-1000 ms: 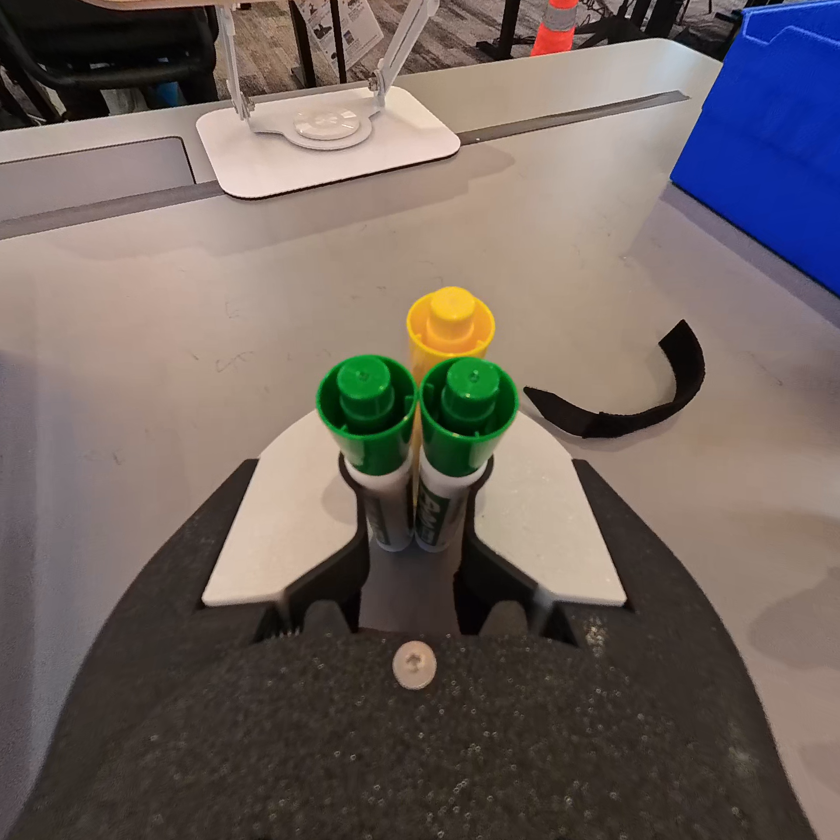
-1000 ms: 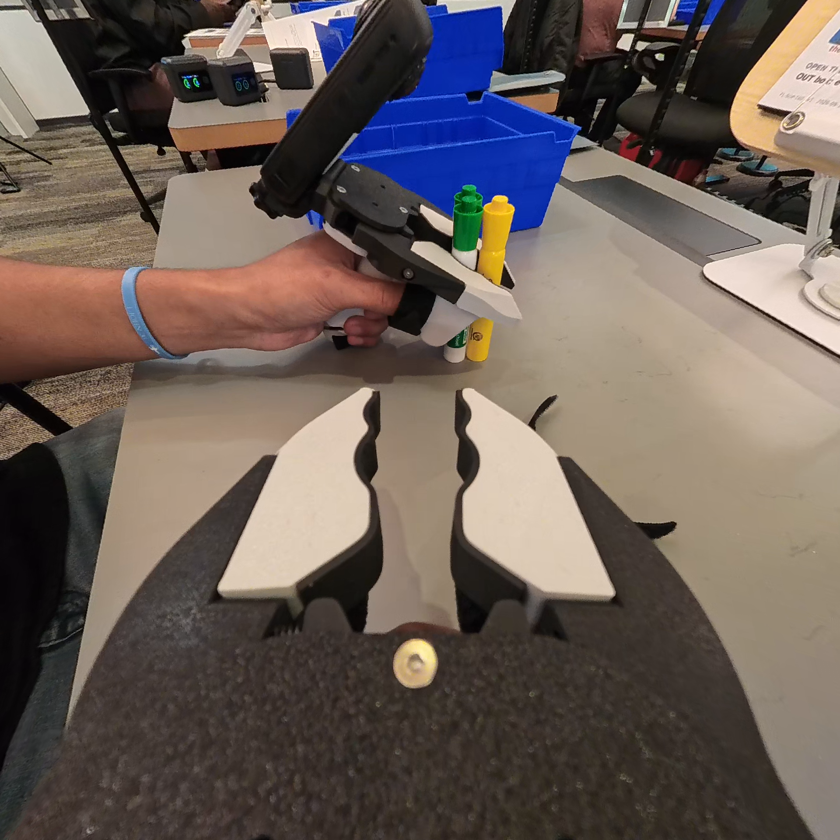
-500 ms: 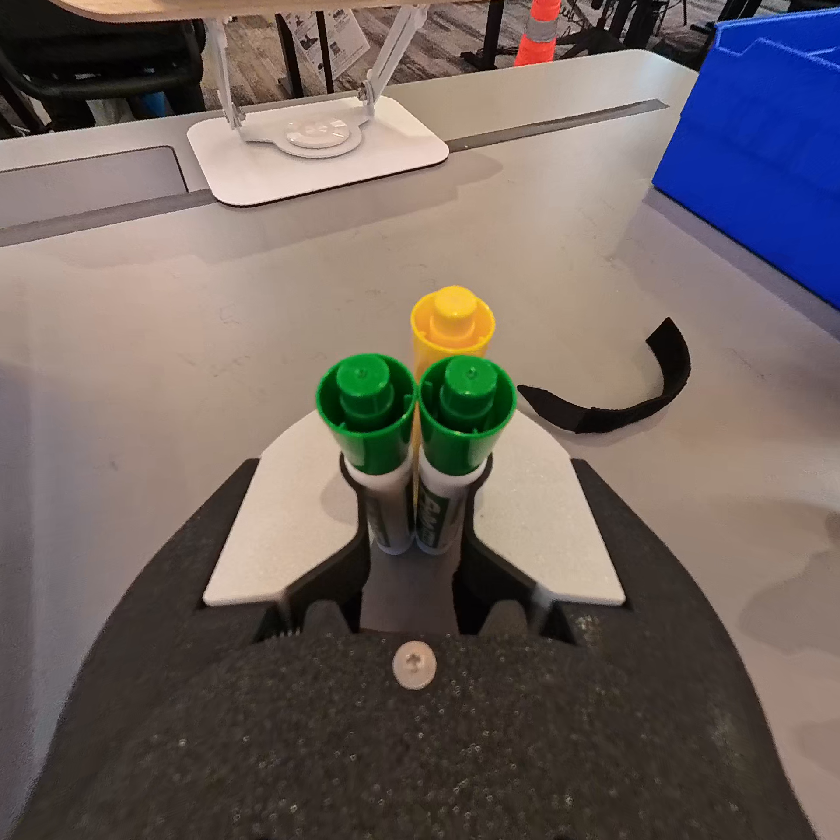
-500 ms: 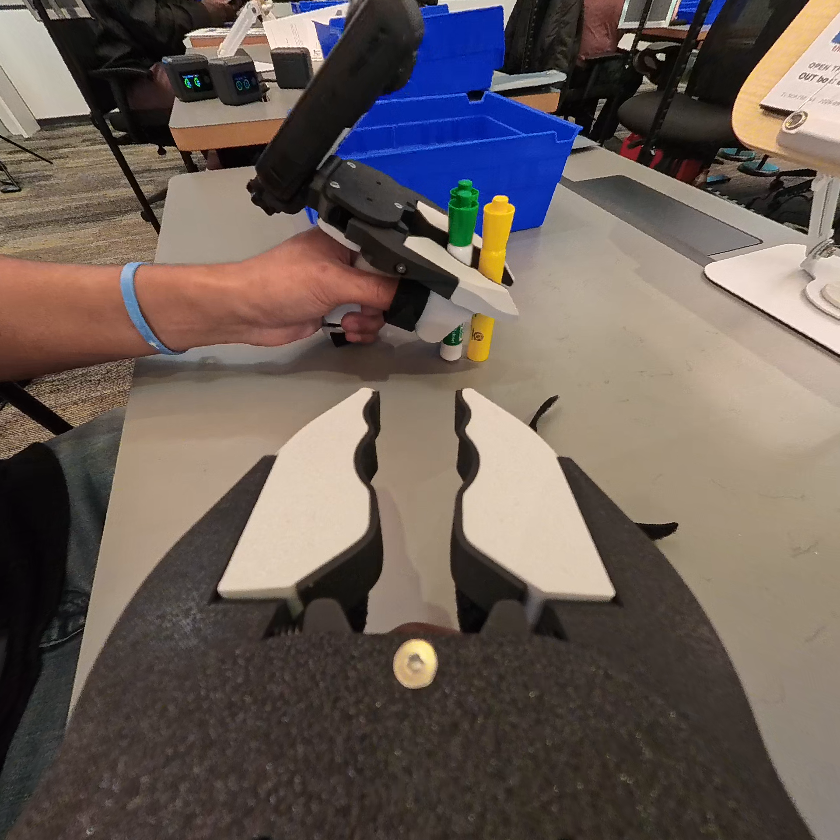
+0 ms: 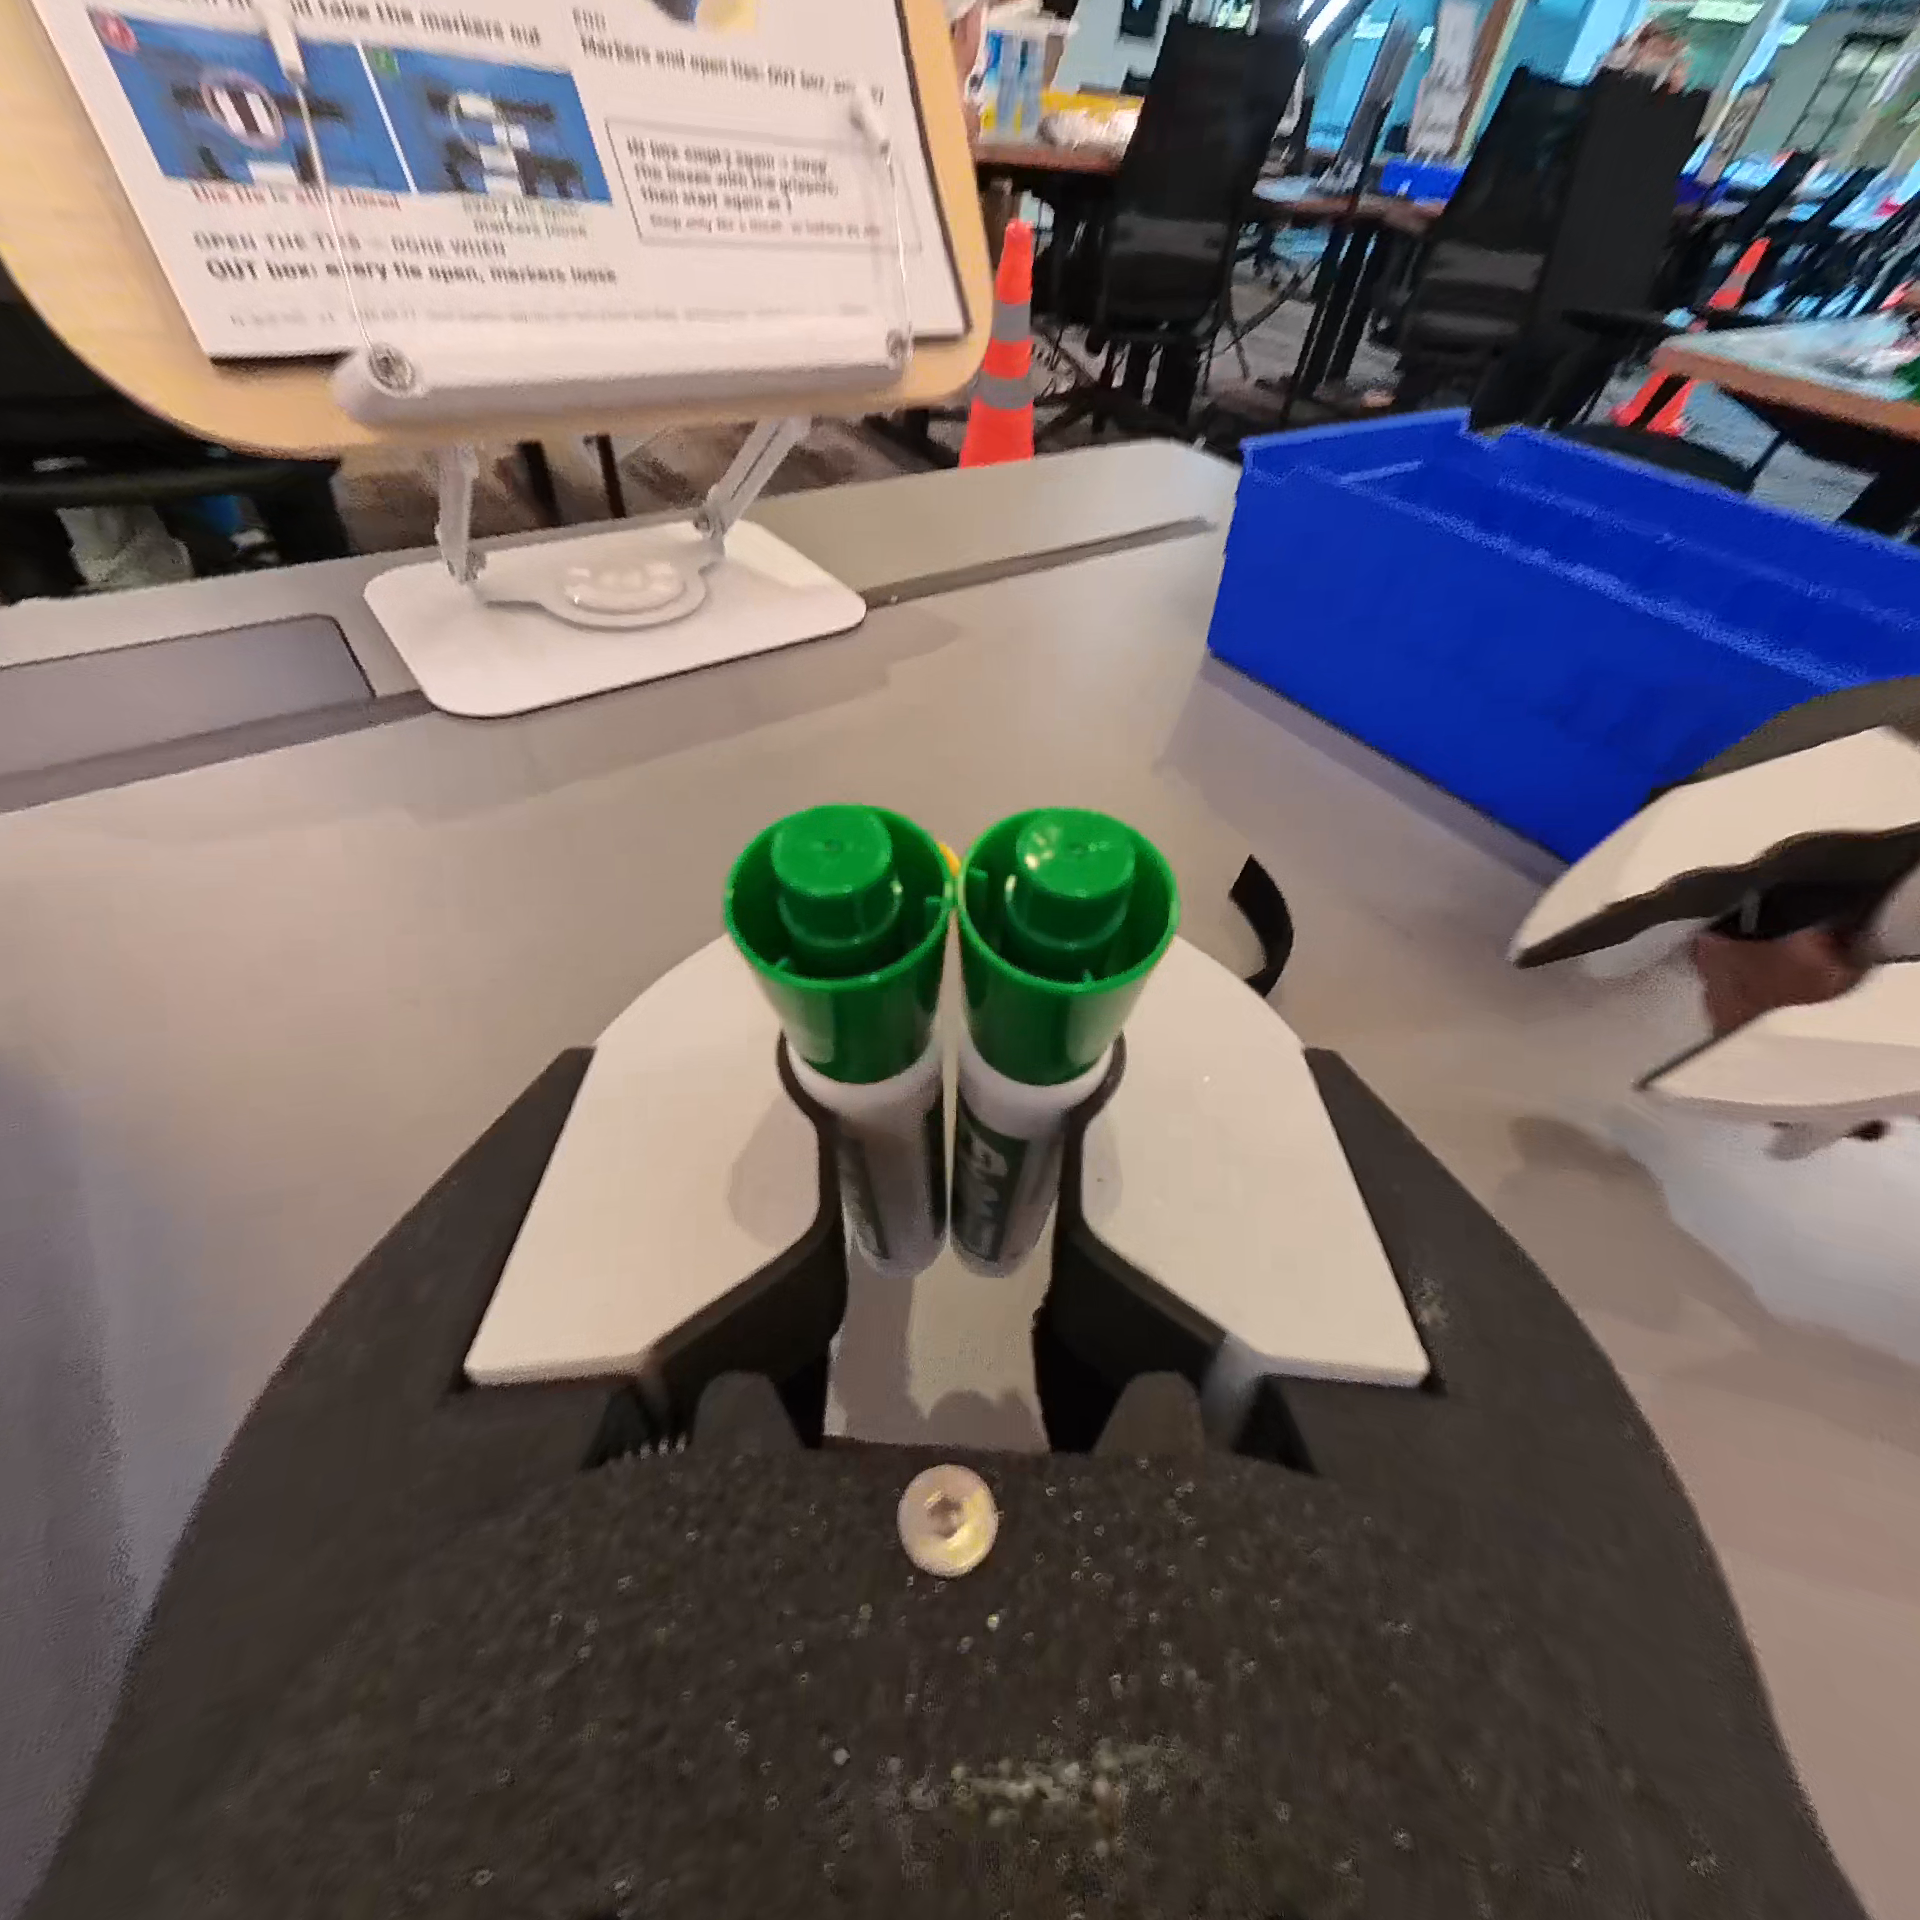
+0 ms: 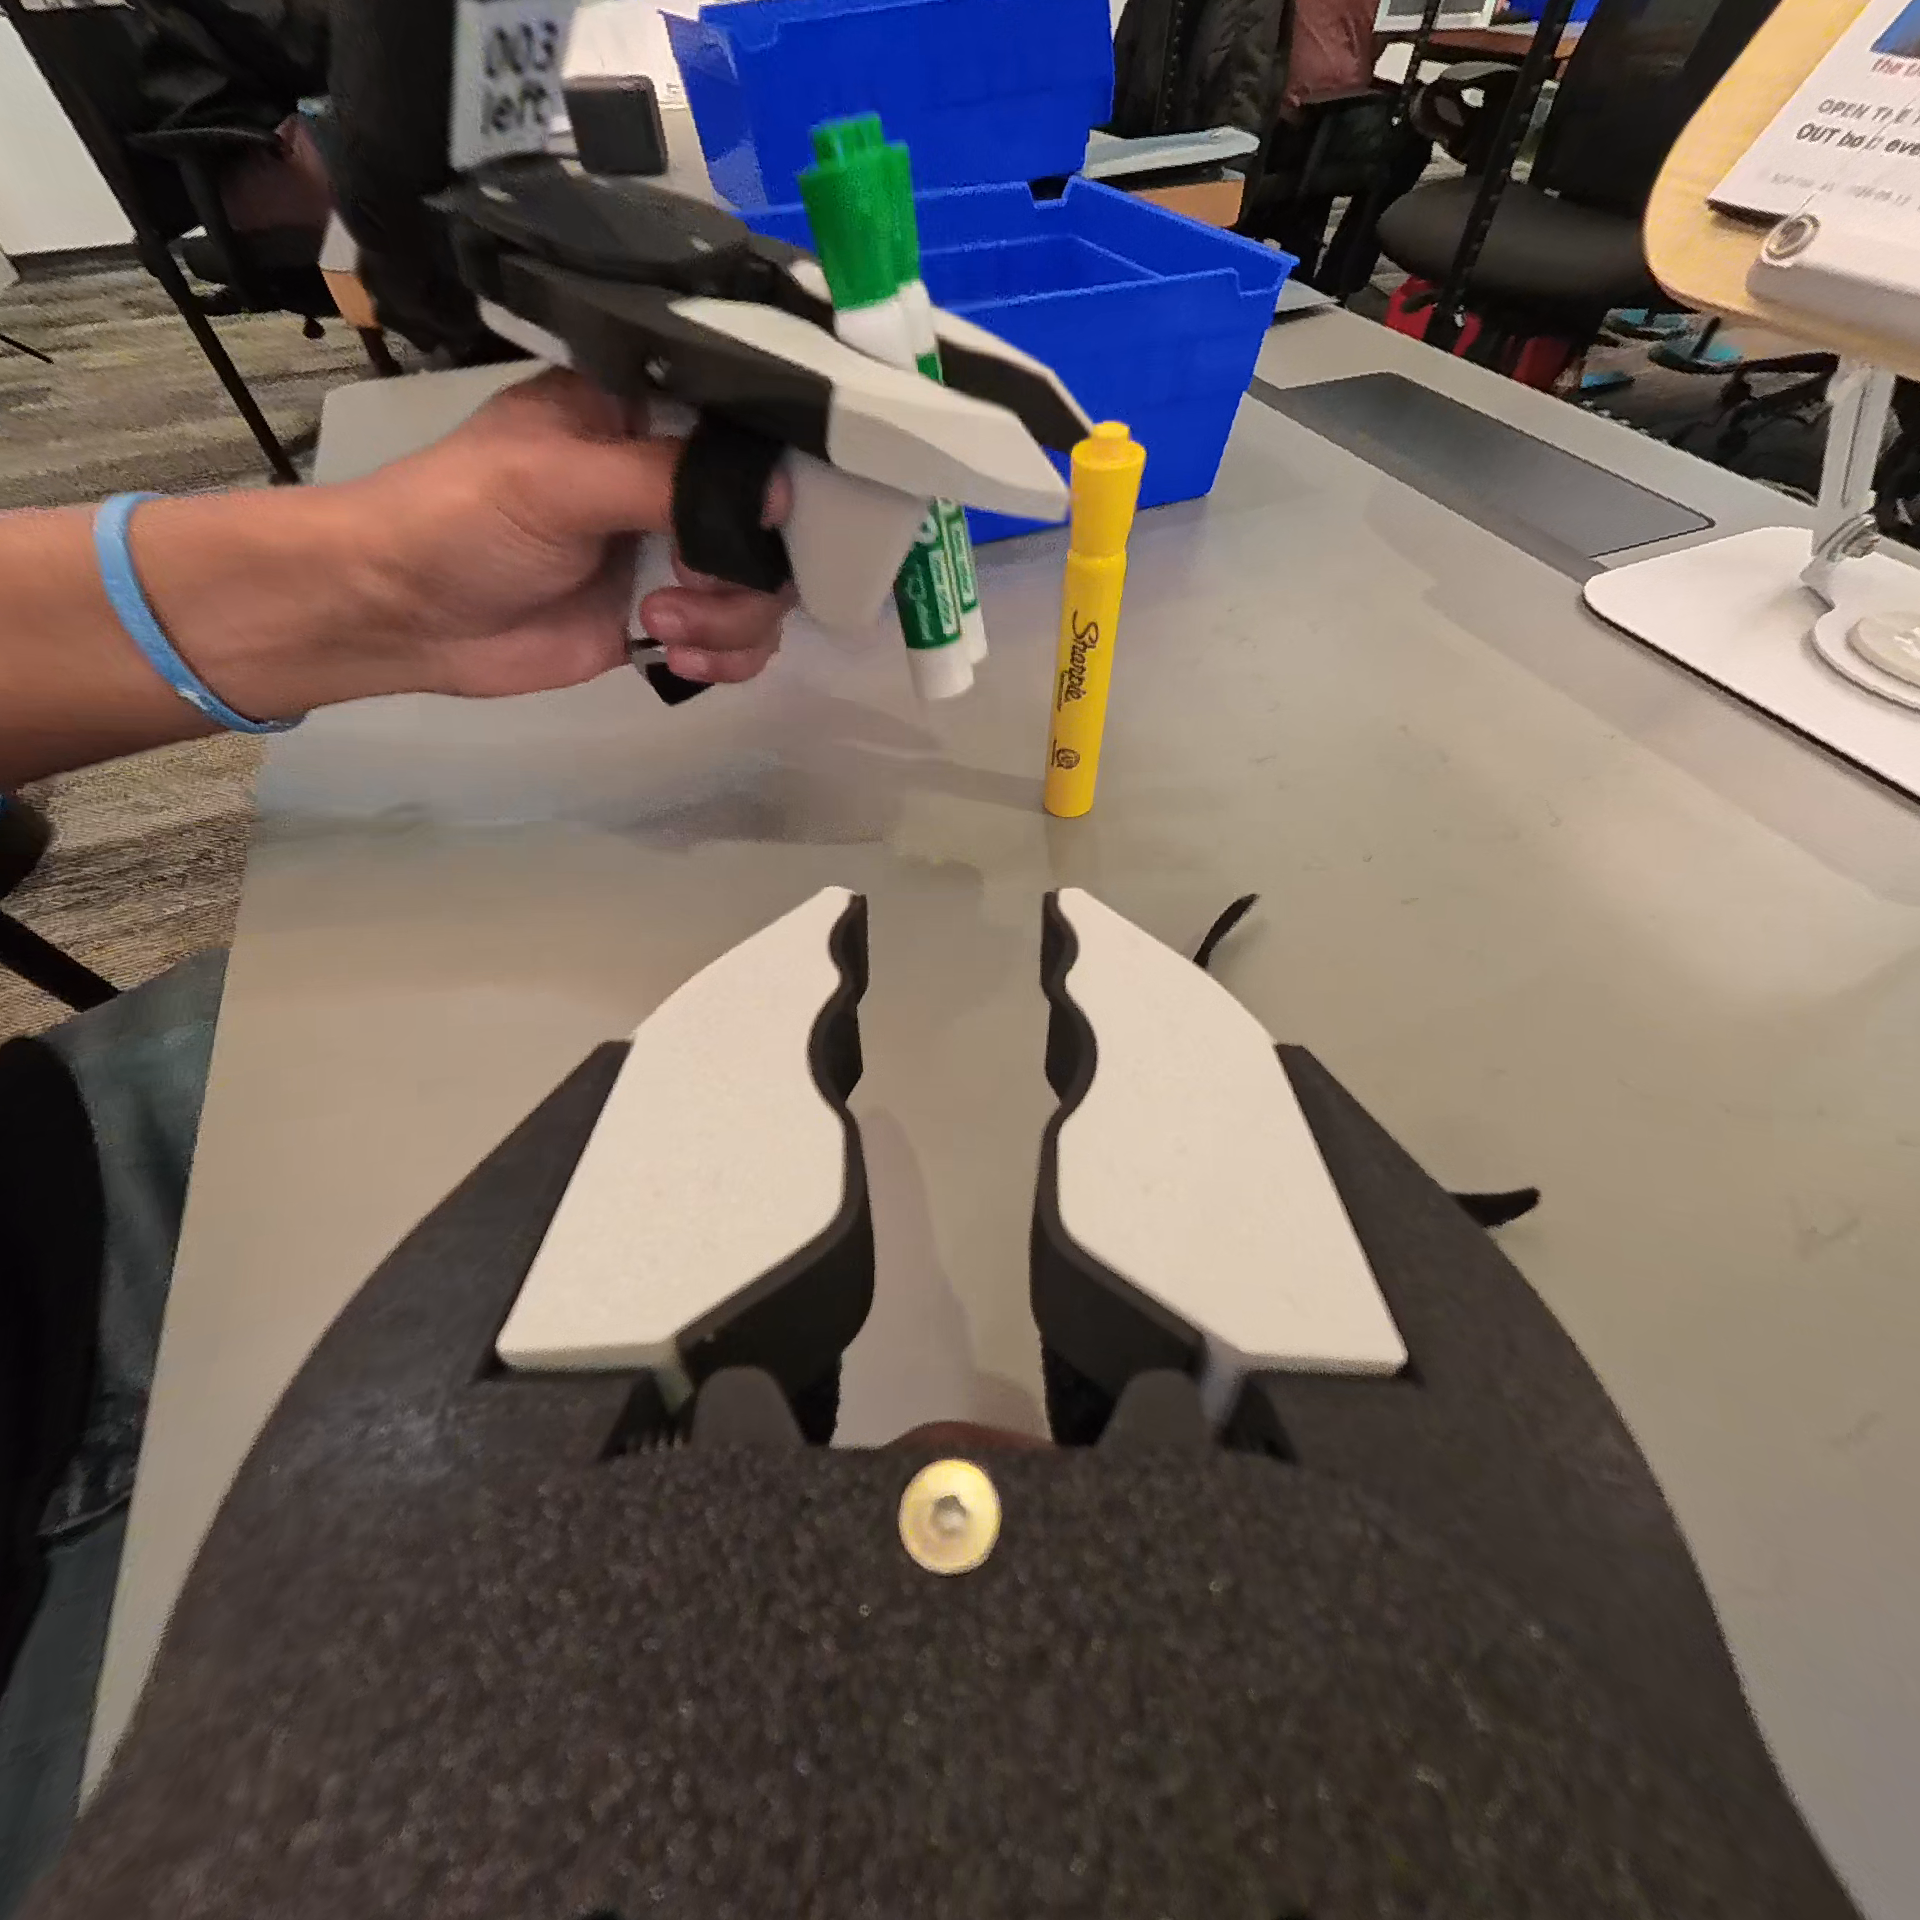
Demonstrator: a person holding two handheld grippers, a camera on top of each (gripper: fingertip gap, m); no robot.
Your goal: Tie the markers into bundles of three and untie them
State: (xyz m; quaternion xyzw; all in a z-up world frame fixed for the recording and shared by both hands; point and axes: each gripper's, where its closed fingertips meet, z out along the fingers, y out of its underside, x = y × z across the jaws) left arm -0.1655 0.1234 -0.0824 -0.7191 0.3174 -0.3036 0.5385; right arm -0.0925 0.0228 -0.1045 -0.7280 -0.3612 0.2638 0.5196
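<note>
Markers: left wrist view — two green markers [image 5: 951, 997] side by side, caps toward camera, pinched between fingers [image 5: 686, 1153] of left gripper [image 5: 951, 1101]; black strap [image 5: 1268, 925] on grey surface [image 5: 312, 987] beyond; blue bin [image 5: 1538, 634] at right.

Right wrist view — right gripper [image 6: 951, 925] fingers spread, nothing between, low over surface. Left gripper raised, green markers off surface, slightly tilted. Yellow marker [image 6: 1086, 634] upright on surface, just beside them.

Left gripper [image 5: 951, 1049] clamped, right gripper [image 6: 951, 914] agape
</note>
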